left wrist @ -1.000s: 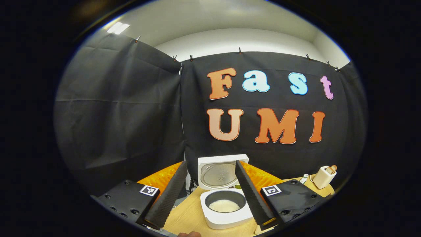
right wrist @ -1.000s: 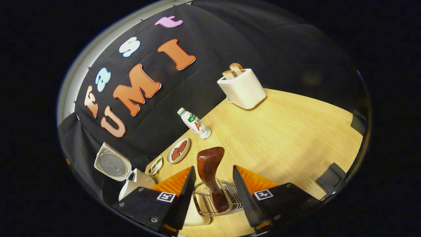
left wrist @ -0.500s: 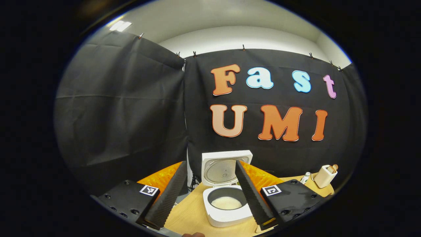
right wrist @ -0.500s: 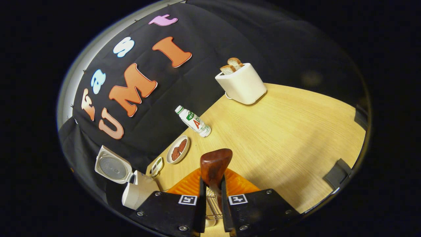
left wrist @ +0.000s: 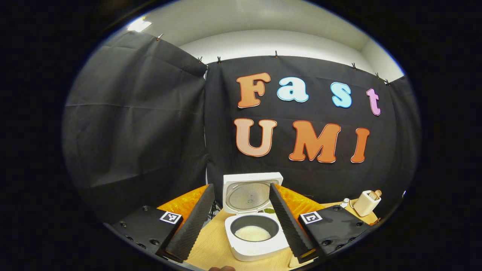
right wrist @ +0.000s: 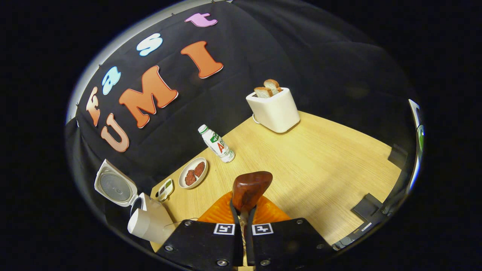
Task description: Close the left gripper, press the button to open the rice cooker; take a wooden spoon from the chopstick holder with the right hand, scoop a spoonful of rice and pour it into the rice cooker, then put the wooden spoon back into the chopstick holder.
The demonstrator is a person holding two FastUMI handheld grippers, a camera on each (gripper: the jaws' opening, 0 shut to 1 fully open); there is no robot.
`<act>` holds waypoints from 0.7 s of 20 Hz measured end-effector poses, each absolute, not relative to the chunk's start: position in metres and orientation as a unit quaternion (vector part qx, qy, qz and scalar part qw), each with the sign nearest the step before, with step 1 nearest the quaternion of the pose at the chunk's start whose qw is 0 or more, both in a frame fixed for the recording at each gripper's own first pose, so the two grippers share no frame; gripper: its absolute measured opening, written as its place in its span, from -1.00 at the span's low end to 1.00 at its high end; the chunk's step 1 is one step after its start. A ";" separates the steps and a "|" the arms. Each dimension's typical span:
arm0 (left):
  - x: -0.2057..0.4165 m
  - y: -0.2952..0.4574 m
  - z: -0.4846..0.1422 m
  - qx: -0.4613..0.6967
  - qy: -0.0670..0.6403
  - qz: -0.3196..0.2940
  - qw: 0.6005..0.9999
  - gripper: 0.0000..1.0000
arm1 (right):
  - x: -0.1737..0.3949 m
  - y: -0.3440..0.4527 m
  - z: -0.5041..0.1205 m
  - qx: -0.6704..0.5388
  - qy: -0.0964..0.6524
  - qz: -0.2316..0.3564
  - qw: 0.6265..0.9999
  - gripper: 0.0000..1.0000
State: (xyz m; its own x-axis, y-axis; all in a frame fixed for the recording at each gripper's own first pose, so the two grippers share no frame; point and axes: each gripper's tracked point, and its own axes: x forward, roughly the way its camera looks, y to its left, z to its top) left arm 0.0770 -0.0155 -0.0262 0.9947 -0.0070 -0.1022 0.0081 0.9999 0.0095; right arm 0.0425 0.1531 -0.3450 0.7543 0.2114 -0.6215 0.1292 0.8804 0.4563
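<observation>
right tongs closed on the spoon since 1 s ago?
Yes. The right tongs were spread around the wooden spoon in its wire holder; now both fingers pinch its handle, above the table.

Light falls from overhead: a ceiling lamp [left wrist: 139, 25] glows as a blown-out white patch far above and left of the left tool [left wrist: 241, 229], and the pale ceiling band above the cloth is evenly bright. The black cloth soaks up light and stays dim, with soft creases showing. In the right gripper view the worktop [right wrist: 320, 162] ahead of the right tool [right wrist: 244, 222] is warmly and evenly lit, with soft shadows beside the toaster [right wrist: 274, 109] and the bottle [right wrist: 217, 143]. Both views are sharp at the middle; the fisheye bends straight edges strongly toward the rim, where detail darkens and smears.
</observation>
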 end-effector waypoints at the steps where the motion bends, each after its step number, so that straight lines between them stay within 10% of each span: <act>1: 0.077 -0.017 -0.027 0.004 0.052 -0.010 0.999 0.99 | 0.042 0.152 -0.336 0.238 0.345 0.020 0.908 -0.96; 14: 0.096 -0.008 -0.020 0.003 0.046 -0.036 0.998 1.00 | 0.019 0.255 -0.248 0.142 0.276 0.137 0.941 -0.96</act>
State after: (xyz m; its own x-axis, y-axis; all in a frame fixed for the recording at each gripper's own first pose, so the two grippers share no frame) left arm 0.0959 -0.0078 -0.0197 0.9931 -0.0725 -0.0926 0.0730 0.9973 0.0028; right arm 0.0186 0.2552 -0.2479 0.8098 0.3356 -0.4812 -0.1784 0.9222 0.3430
